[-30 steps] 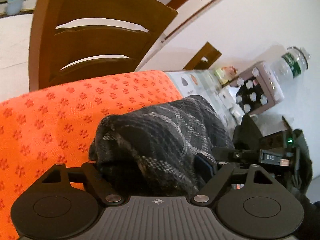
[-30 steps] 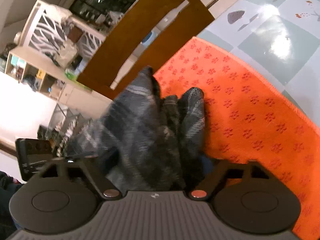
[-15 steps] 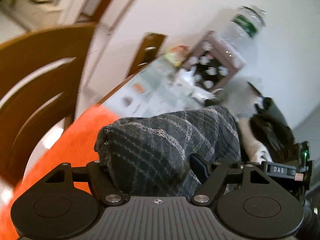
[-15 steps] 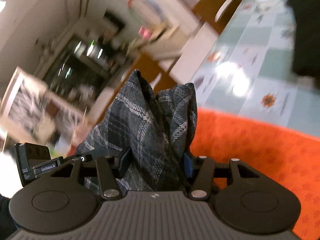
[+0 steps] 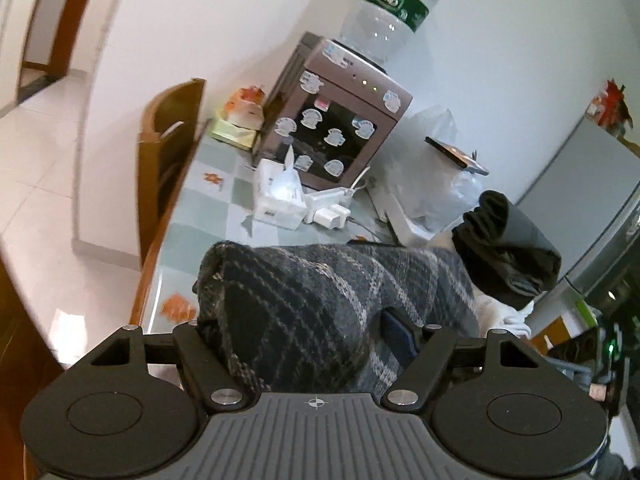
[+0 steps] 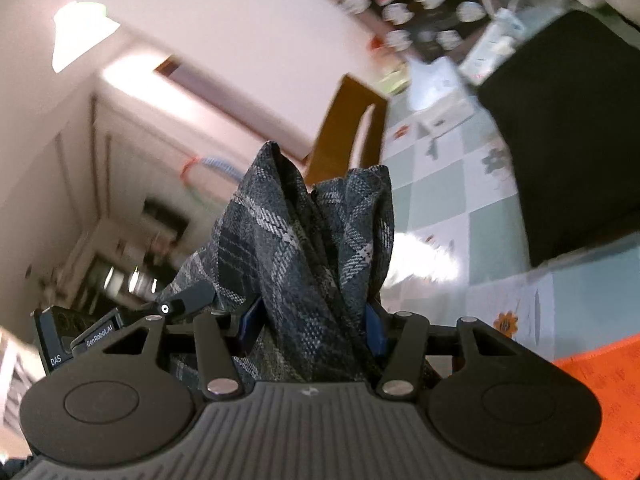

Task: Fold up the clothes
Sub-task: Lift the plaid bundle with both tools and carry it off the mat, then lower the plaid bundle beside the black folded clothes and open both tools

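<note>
A folded dark grey plaid garment (image 5: pixel 304 280) is held up off the table as a thick bundle. My left gripper (image 5: pixel 298 326) is shut on one end, and the cloth fills the space between its fingers. My right gripper (image 6: pixel 312 324) is shut on the other end of the plaid garment (image 6: pixel 296 240), where its blue pads press into the folds and the cloth stands up above them. The fabric hides both sets of fingertips. Part of the other gripper (image 5: pixel 600 344) shows at the right edge of the left wrist view.
A table with a checked cloth (image 5: pixel 224 200) carries a water dispenser (image 5: pixel 332 132) with a bottle (image 5: pixel 392 4), a tissue pack (image 5: pixel 280 196), chargers (image 5: pixel 332 210) and a dark pile of clothes (image 5: pixel 508 256). A wooden chair (image 5: pixel 168 160) stands beside the table. The orange mat (image 6: pixel 600 392) lies at lower right.
Both grippers have lifted the plaid bundle off the orange mat and swung it toward the end of the table with the dispenser. The right jaws have drawn closer together on the cloth.
</note>
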The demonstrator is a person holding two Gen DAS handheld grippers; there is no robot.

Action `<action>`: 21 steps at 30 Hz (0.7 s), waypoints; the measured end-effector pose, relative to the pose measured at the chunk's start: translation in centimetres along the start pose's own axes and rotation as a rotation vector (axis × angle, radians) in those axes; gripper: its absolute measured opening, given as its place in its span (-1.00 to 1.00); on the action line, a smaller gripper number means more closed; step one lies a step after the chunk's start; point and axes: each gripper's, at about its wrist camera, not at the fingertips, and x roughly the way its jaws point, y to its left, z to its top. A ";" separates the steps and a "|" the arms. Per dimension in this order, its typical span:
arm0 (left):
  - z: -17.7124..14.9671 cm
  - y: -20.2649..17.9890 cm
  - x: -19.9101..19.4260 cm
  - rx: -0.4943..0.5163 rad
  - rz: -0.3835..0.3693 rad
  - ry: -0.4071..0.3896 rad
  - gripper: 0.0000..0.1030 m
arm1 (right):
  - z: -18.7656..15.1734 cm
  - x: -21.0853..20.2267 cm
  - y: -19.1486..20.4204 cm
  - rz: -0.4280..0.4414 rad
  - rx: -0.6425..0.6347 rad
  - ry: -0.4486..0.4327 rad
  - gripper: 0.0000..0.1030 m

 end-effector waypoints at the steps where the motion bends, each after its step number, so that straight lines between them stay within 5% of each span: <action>1: 0.9 0.4 1.2 0.003 -0.008 0.015 0.46 | 0.5 0.9 -0.7 -0.011 0.021 -0.012 0.13; 13: 6.1 6.7 17.7 -0.015 -0.012 0.129 0.44 | 6.7 11.6 -11.0 -0.165 0.141 -0.053 0.13; 21: 6.0 10.9 21.6 -0.091 0.003 0.131 0.52 | 7.7 14.9 -11.2 -0.262 0.032 -0.043 0.25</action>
